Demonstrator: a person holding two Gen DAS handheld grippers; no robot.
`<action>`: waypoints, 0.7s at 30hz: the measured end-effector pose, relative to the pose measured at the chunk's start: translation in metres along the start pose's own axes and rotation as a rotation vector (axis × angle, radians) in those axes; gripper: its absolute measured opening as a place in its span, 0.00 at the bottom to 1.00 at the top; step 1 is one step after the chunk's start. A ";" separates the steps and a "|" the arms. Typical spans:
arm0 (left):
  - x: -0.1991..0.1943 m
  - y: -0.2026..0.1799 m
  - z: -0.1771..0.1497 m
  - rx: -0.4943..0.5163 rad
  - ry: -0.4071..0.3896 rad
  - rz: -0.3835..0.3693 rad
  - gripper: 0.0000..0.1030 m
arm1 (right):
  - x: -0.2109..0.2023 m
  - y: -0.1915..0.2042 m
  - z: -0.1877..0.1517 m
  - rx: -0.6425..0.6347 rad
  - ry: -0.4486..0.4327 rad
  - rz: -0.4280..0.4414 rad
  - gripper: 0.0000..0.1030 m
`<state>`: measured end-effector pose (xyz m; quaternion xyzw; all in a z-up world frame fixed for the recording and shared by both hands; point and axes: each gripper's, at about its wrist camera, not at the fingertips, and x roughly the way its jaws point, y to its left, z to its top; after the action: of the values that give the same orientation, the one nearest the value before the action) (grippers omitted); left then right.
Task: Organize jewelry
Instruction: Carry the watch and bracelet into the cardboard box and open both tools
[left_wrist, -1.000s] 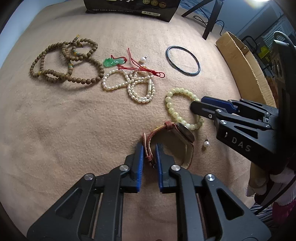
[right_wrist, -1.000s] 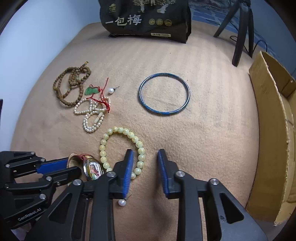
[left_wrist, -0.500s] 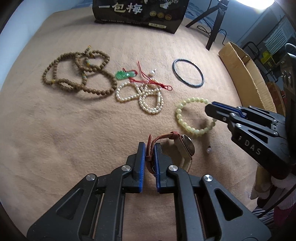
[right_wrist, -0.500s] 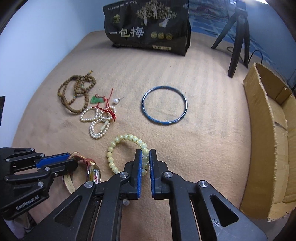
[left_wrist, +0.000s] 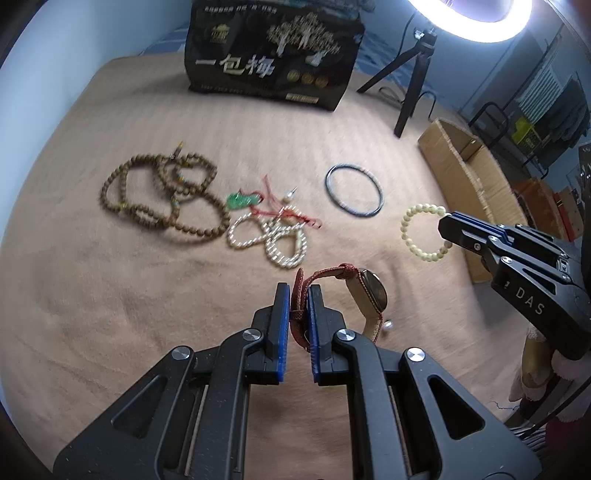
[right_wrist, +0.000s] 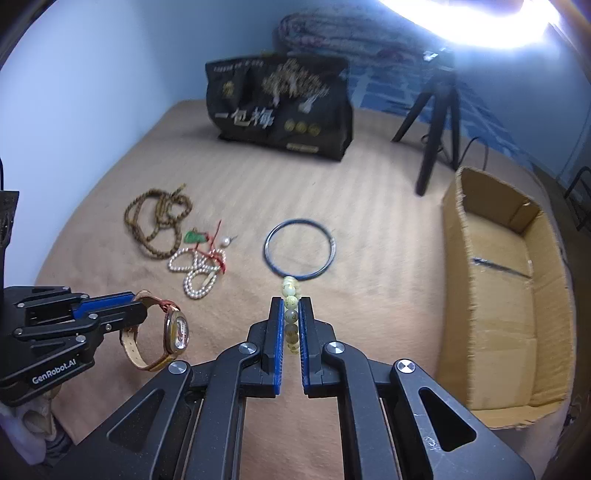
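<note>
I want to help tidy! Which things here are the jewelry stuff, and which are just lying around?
Jewelry job: watch, pale bead bracelet, brown beads, pearl strands, green pendant, dark bangle, loose pearls, cardboard box.

Lying about: black bag, tripod.

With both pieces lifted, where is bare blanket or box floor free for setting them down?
The cardboard box floor looks bare apart from a tape strip. Open blanket lies between the blue bangle and box. Crowded: brown beads, pearl strand.

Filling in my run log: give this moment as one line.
left gripper: shut on watch strap | right gripper: shut on pale bead bracelet | both off the blanket | box: holds no jewelry
</note>
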<state>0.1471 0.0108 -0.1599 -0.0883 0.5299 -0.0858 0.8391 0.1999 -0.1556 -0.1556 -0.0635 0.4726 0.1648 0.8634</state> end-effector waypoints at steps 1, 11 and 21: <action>-0.001 -0.005 0.002 0.001 -0.008 -0.003 0.07 | -0.006 -0.004 0.000 0.003 -0.015 -0.003 0.06; -0.014 -0.049 0.021 0.049 -0.086 -0.055 0.07 | -0.059 -0.046 0.004 0.076 -0.136 -0.028 0.06; -0.007 -0.110 0.040 0.107 -0.111 -0.121 0.07 | -0.090 -0.119 -0.006 0.192 -0.198 -0.115 0.06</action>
<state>0.1742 -0.0919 -0.1105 -0.0797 0.4710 -0.1596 0.8639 0.1912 -0.2886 -0.0889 0.0090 0.3944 0.0745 0.9159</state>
